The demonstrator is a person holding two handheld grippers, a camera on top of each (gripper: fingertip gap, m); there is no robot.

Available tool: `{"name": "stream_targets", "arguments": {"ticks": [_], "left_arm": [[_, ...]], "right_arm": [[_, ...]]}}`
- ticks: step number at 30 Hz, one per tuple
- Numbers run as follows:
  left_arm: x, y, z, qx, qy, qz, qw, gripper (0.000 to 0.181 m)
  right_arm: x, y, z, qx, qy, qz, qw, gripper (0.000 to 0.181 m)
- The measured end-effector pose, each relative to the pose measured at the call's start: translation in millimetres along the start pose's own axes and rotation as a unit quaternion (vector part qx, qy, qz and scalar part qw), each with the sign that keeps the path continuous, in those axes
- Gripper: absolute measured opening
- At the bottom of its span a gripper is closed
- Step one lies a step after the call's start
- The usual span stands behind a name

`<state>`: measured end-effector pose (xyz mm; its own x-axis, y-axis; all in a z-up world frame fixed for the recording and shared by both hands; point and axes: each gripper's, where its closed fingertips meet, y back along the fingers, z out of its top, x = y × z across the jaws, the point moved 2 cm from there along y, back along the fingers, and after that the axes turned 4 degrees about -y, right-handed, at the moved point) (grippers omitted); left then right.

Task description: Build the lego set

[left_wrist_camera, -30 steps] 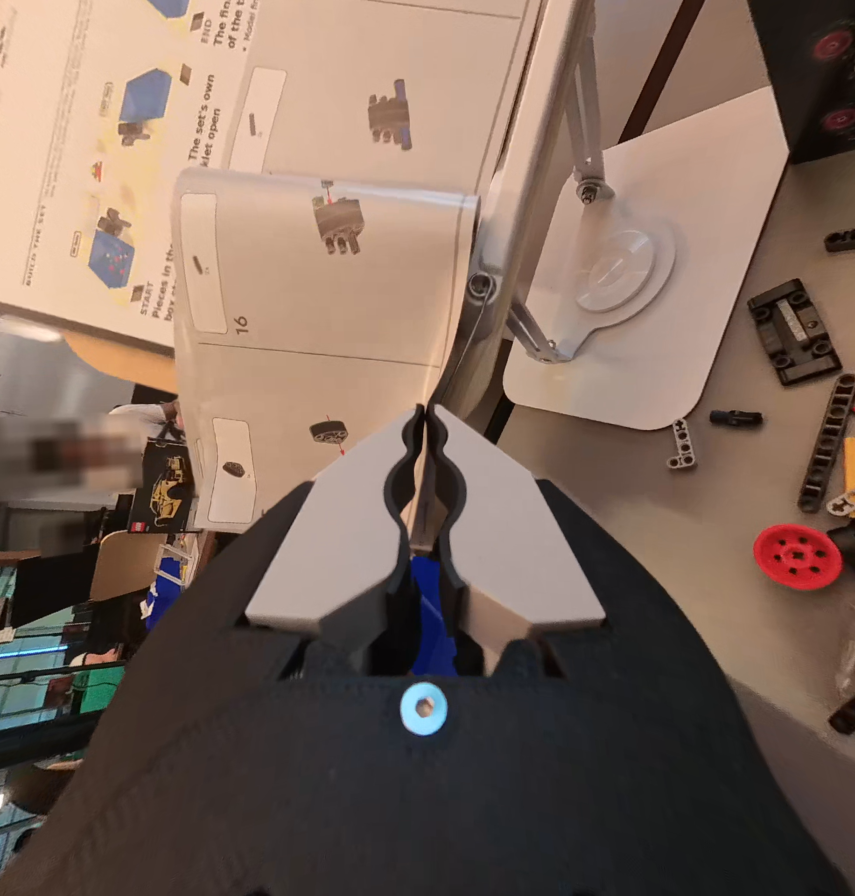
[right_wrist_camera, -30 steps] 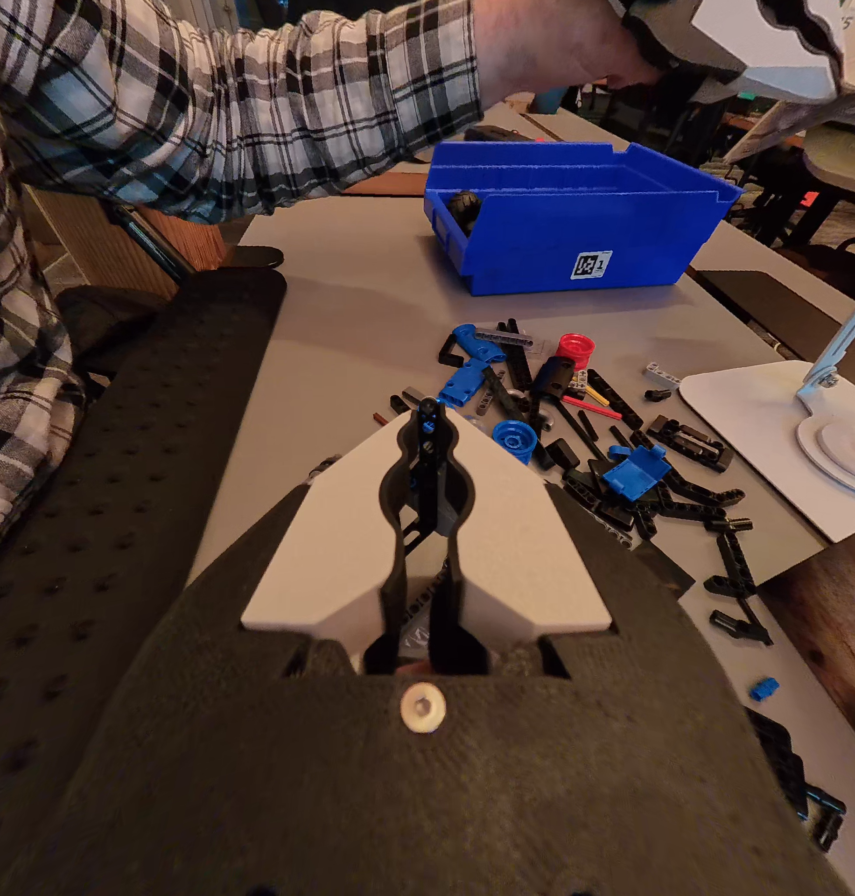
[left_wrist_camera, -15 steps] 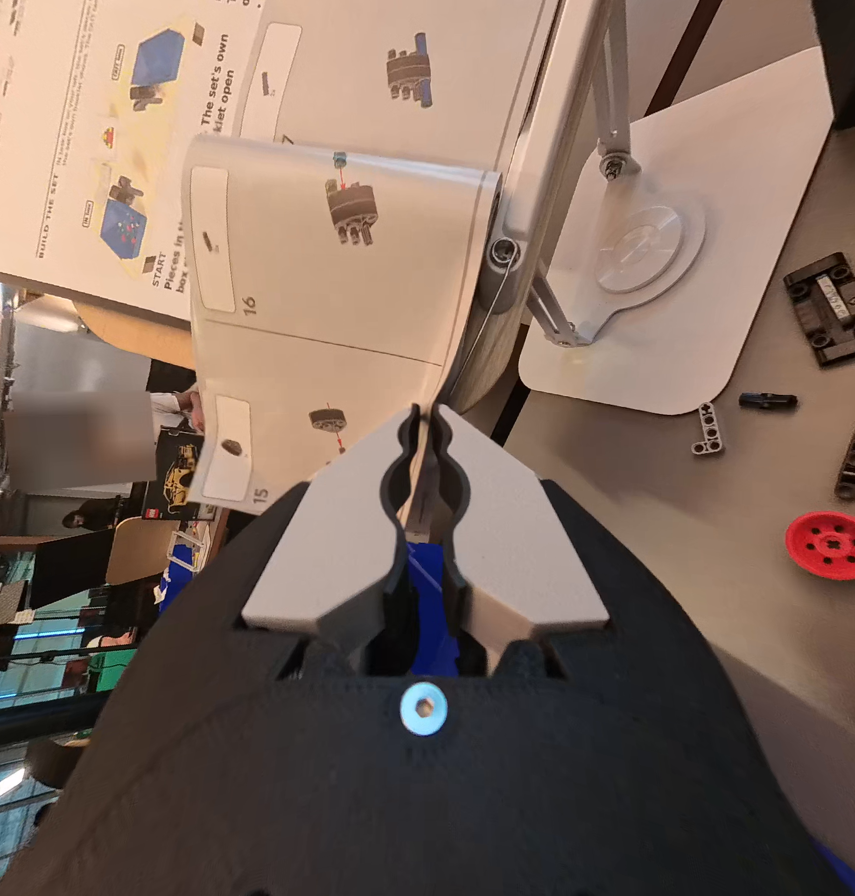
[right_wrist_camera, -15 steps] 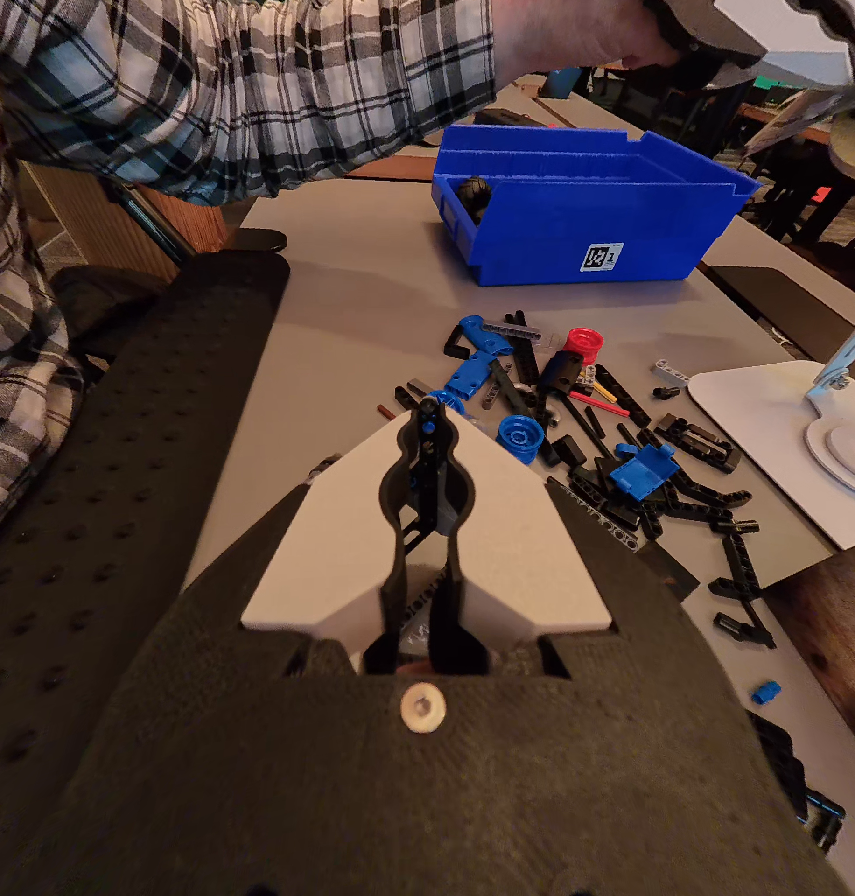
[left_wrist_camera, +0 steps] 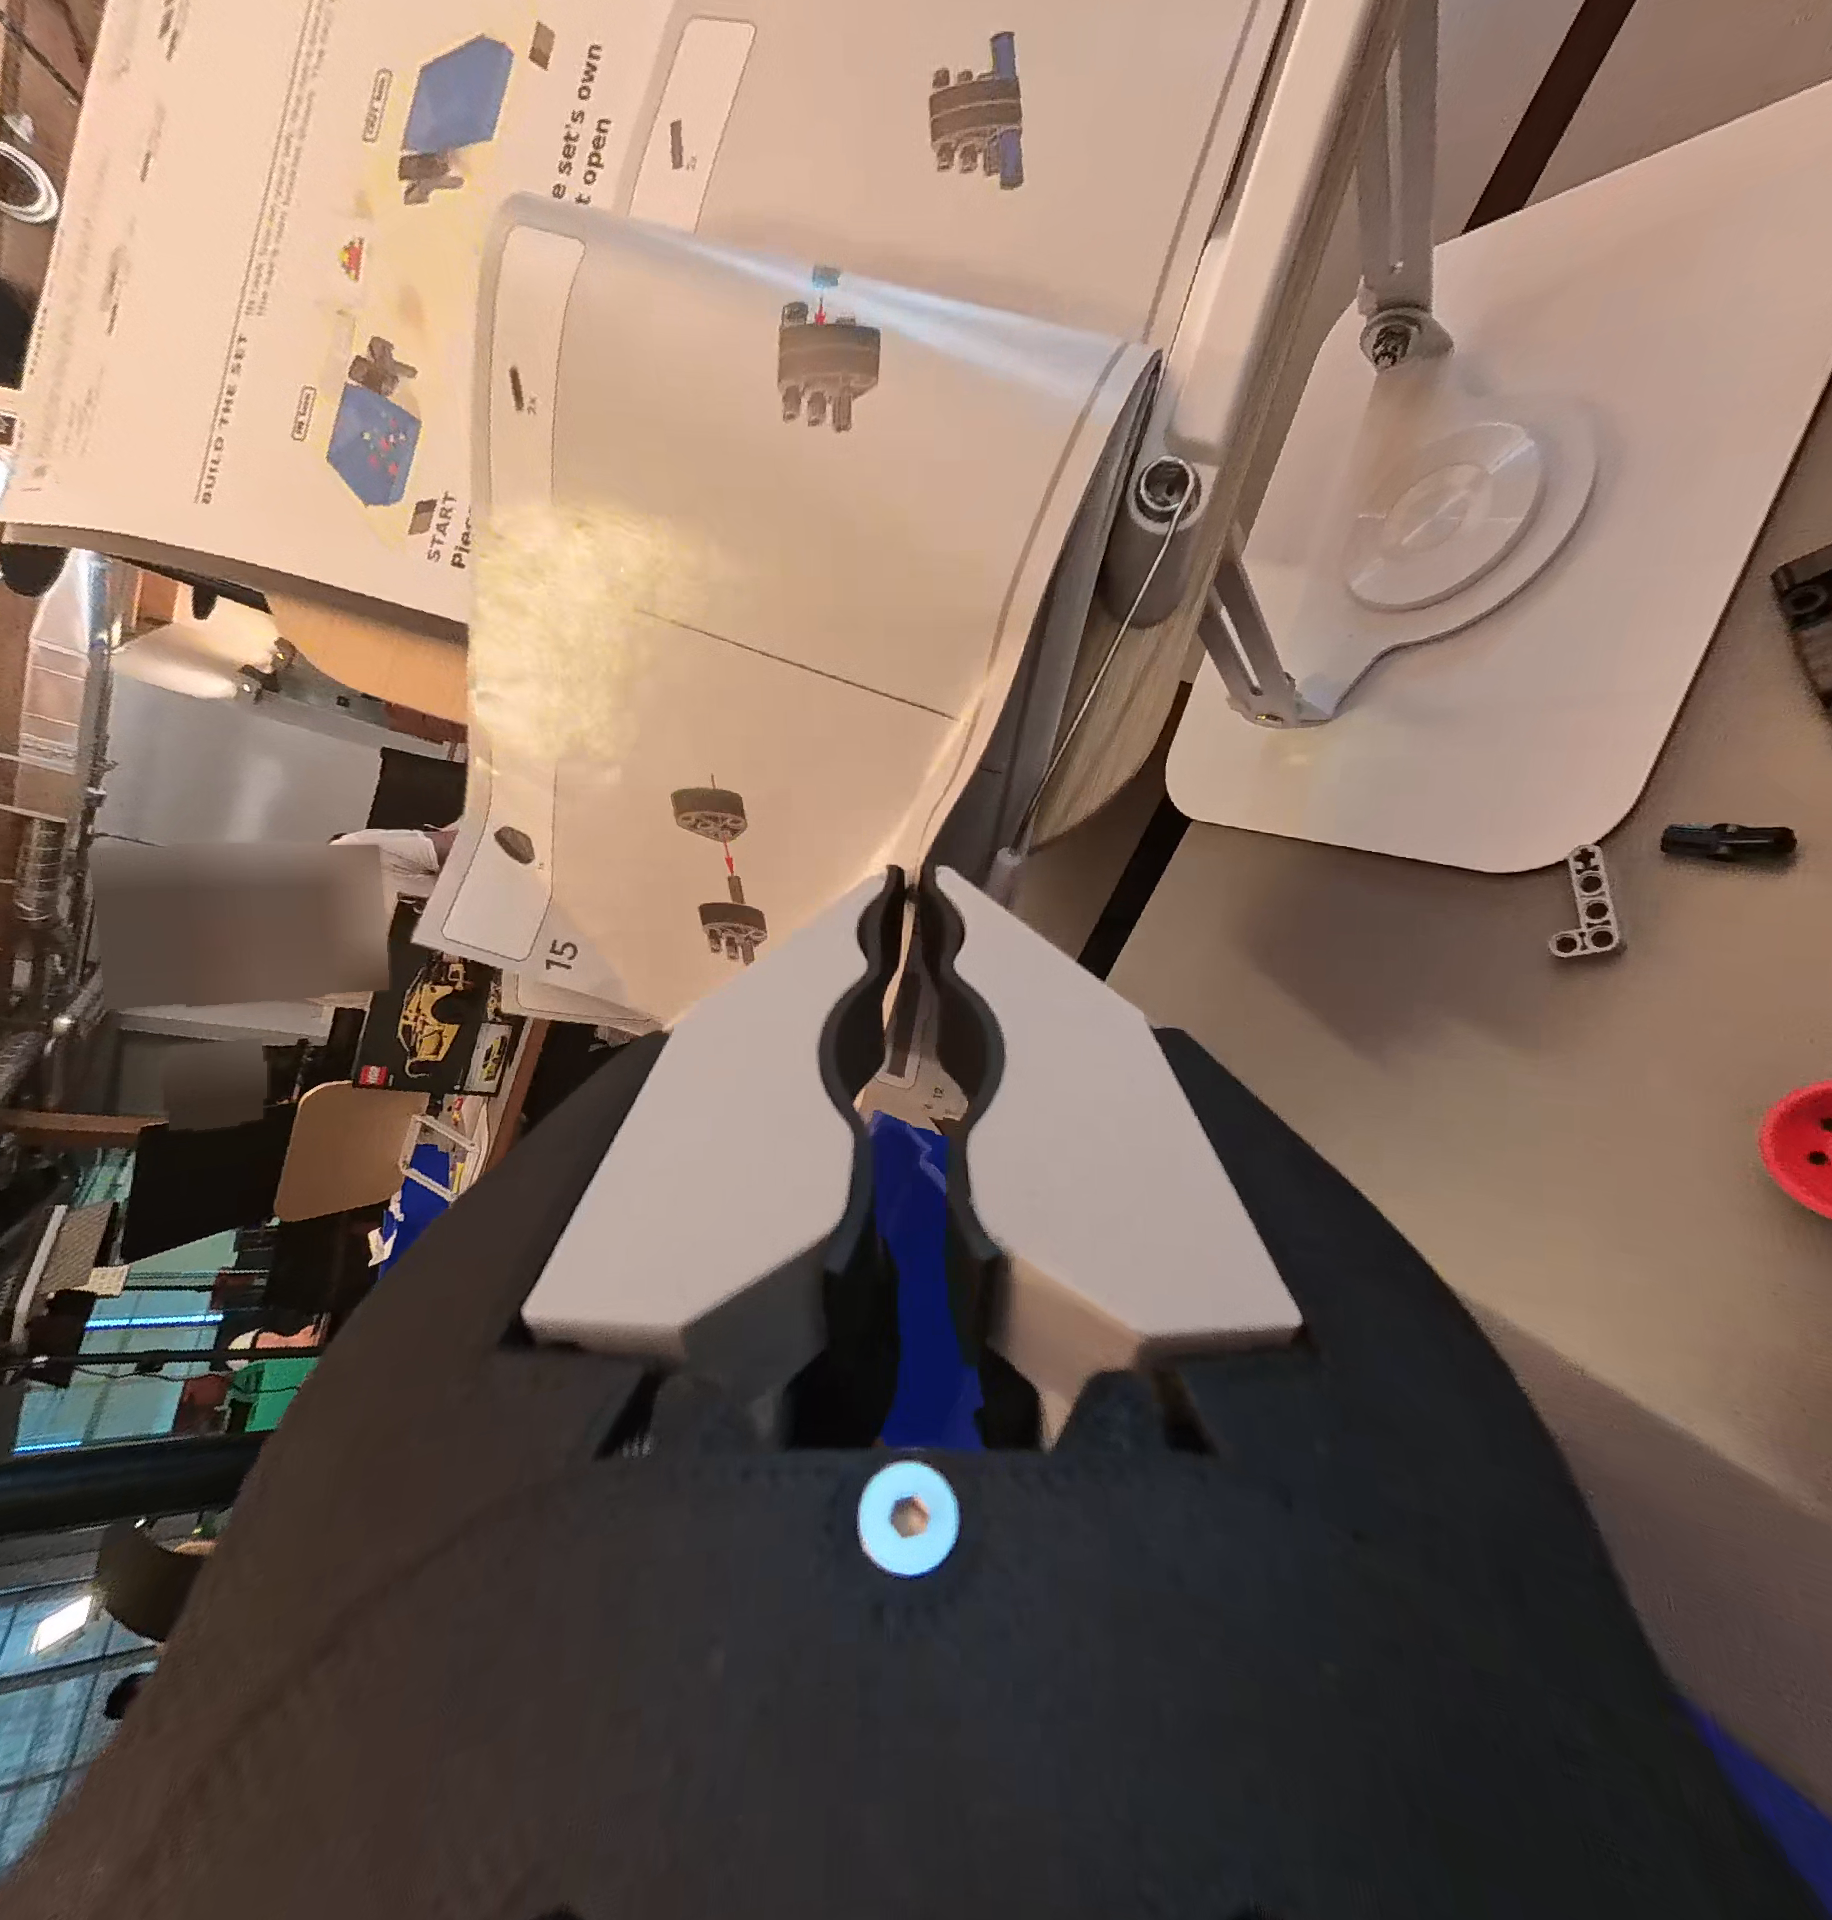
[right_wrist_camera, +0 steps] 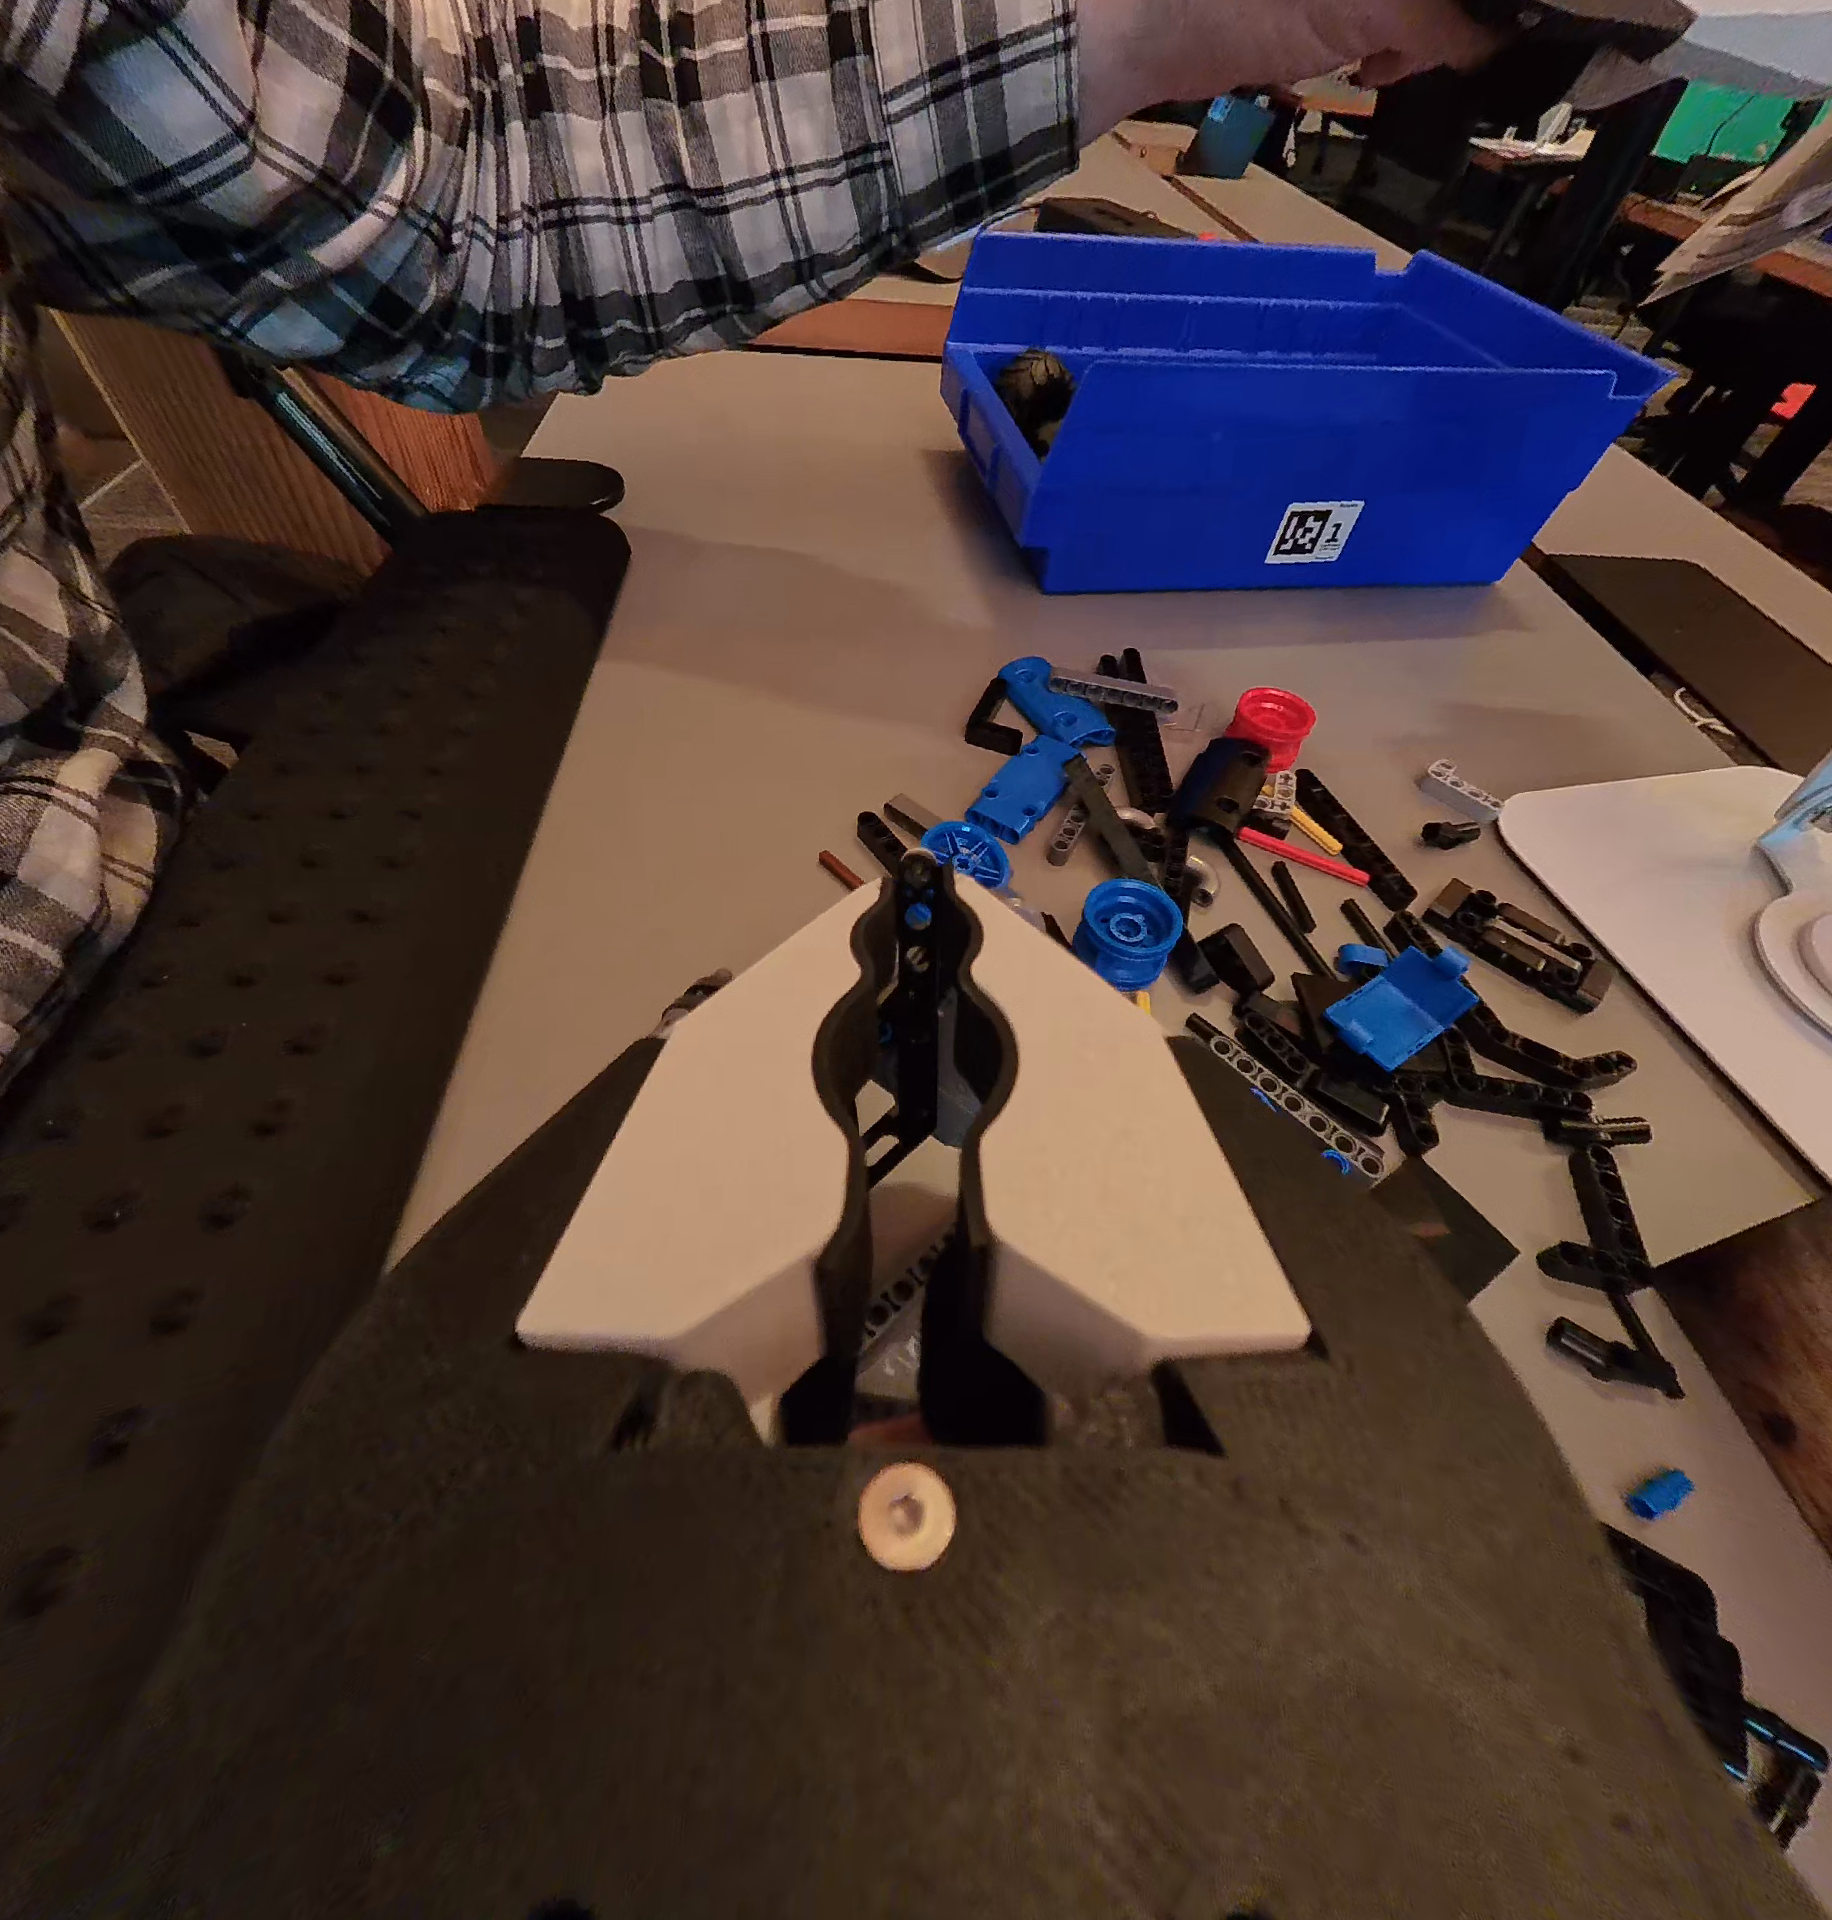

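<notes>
While the left claw (left_wrist_camera: 913, 883) is pinched shut on a curled white instruction-booklet page (left_wrist_camera: 766, 582), the right claw (right_wrist_camera: 917, 883) clamps a slim black studded Lego beam assembly (right_wrist_camera: 917, 997), long axis along the fingers, tip pointing toward the loose Lego pieces (right_wrist_camera: 1255, 894) on the grey desk (right_wrist_camera: 787, 665).

Warm, dim indoor light fills both views. In the left wrist view the booklet page (left_wrist_camera: 746, 582) is brightly lit, with a grainy yellowish smear of glare on its left part and motion blur along its curled top edge; the background at far left is soft and dark. The white stand base (left_wrist_camera: 1514, 582) shines pale. In the right wrist view the table (right_wrist_camera: 787, 644) is duller — soft shadows fall beside the blue bin (right_wrist_camera: 1255, 457). Wide-angle distortion bends lines near the edges, and the near foreground looks grainy.
</notes>
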<state>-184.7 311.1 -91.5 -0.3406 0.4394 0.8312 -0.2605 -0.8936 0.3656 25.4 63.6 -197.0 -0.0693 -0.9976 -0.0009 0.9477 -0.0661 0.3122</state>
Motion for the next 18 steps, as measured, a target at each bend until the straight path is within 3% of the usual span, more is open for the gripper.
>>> {"name": "stream_targets", "arguments": {"ticks": [18], "left_arm": [[-1.4,8.2,-7.1,0.01,0.008,0.008,1.0,0.011]], "right_arm": [[-1.1,0.8,2.6,-0.007,0.005,-0.003,1.0,0.005]]}}
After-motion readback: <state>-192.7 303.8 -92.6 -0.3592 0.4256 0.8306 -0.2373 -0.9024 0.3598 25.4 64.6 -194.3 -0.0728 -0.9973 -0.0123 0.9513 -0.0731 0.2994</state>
